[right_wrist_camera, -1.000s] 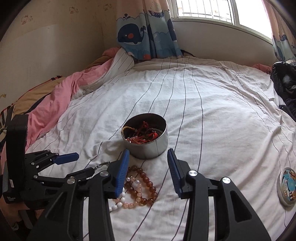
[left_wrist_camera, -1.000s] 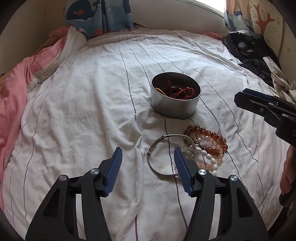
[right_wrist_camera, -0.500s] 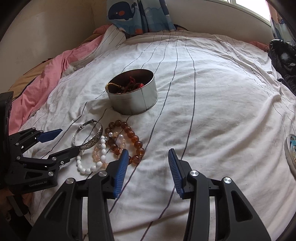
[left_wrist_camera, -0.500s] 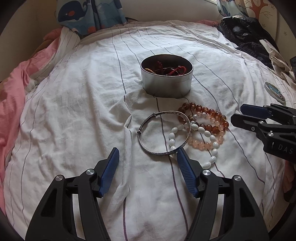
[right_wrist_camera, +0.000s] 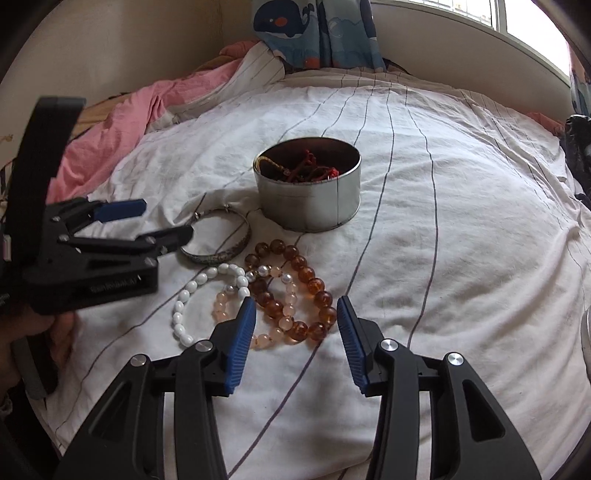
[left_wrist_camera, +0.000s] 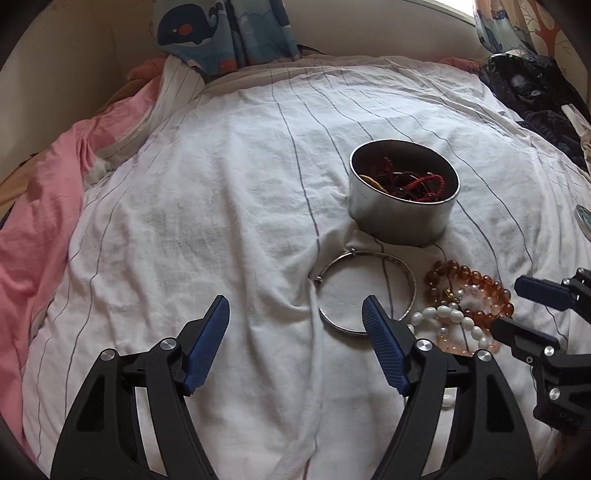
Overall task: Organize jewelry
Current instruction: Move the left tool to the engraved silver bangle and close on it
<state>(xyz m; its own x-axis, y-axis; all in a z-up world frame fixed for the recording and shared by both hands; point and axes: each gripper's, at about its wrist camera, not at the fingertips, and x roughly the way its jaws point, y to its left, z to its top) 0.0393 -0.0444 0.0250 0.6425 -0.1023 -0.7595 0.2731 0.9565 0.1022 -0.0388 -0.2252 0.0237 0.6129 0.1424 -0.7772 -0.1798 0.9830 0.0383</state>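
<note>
A round metal tin (left_wrist_camera: 400,214) (right_wrist_camera: 308,203) with red cords inside stands on the white striped sheet. In front of it lie a silver bangle (left_wrist_camera: 365,291) (right_wrist_camera: 221,238), an amber bead bracelet (left_wrist_camera: 469,284) (right_wrist_camera: 295,291), a white bead bracelet (left_wrist_camera: 450,317) (right_wrist_camera: 199,295) and a pale pink bead bracelet (right_wrist_camera: 229,306), partly overlapping. My left gripper (left_wrist_camera: 295,314) (right_wrist_camera: 162,221) is open and empty, its right finger over the bangle's near edge. My right gripper (right_wrist_camera: 295,314) (left_wrist_camera: 517,306) is open and empty, just above the amber beads.
A pink blanket (left_wrist_camera: 44,206) lies along the left side. Dark clothes (left_wrist_camera: 535,96) are piled at the far right. A whale-print curtain (right_wrist_camera: 317,33) hangs at the head of the bed. A round lid (left_wrist_camera: 584,221) lies at the right edge.
Both grippers have shifted over the bed and now sit close above the bracelets. Both stayed open. The jewelry has not moved.
</note>
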